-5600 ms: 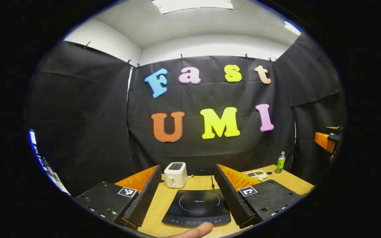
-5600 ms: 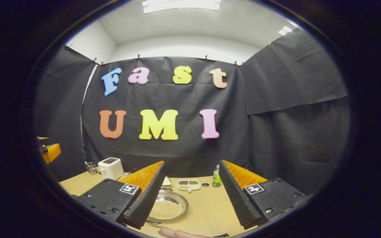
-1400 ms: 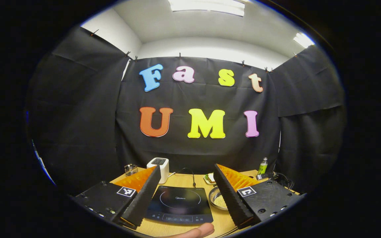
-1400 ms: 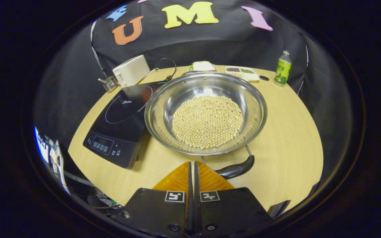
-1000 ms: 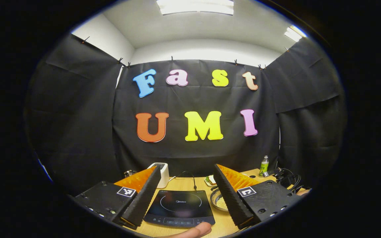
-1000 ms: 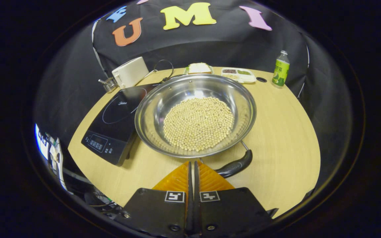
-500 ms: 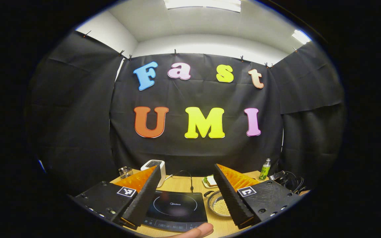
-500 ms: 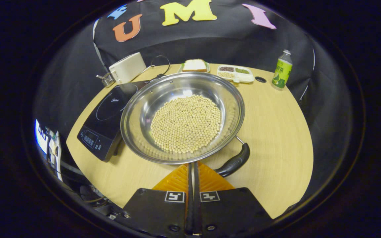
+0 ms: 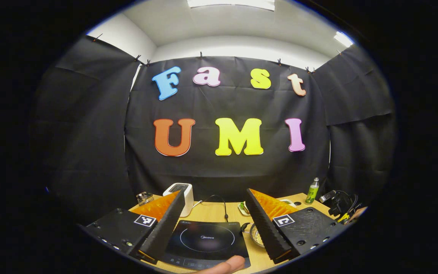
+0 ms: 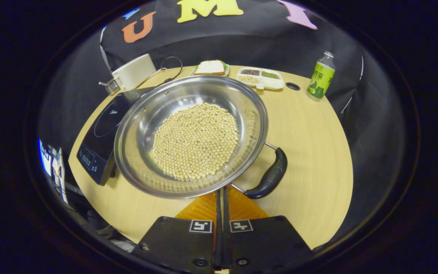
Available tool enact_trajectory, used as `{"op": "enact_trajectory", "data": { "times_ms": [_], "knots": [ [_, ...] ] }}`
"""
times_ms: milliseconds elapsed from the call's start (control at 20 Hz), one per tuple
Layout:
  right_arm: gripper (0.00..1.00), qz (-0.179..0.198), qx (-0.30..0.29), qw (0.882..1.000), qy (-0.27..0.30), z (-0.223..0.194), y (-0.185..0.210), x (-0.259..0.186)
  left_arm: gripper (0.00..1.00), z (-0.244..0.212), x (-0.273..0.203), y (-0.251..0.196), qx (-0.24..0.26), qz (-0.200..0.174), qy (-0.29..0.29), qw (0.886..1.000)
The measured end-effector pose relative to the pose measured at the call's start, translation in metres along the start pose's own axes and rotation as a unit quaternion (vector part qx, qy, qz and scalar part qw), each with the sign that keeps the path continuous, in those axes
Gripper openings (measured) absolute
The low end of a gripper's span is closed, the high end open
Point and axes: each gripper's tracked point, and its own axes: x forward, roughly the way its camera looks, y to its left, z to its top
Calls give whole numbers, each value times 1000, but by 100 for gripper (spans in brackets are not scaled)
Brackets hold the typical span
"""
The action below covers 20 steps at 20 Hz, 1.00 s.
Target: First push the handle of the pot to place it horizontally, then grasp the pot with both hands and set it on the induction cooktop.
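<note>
Pot (image 10: pixel 191 136) is swinging left since the last frame, its handle (image 10: pixel 268 177) now lying more to the right. Right gripper (image 10: pixel 221 198) is pressing at the rim with fingers closed together, gripping nothing. Left gripper (image 9: pixel 215 213) is hovering wide open over the cooktop (image 9: pixel 206 239).

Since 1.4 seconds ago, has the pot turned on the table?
Yes. In the right gripper view the pot has turned: its black handle swung away from the cooktop, toward the green bottle side.
</note>
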Motion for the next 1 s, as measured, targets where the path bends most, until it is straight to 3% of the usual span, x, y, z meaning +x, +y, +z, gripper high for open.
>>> {"op": "enact_trajectory", "data": {
  "times_ms": [250,600,650,700,800,1000],
  "knots": [
    [4,-59,-28,998,-16,14,-32,6,96,-12,15,4,9,-6,11,1000],
    [4,-108,-15,993,-35,36,-66,15,95,-29,30,0,-18,-24,25,999],
    [7,-113,-14,993,-41,41,-69,16,95,-32,32,-2,-18,-26,28,999],
    [1,-116,-9,992,-46,44,-70,17,96,-37,36,-5,-17,-28,32,999],
    [1,-117,6,991,-60,50,-74,16,95,-51,43,-12,-10,-31,50,998],
    [10,-117,28,986,-111,66,-77,6,95,-80,58,-37,-11,-47,85,995]
  ]
}}
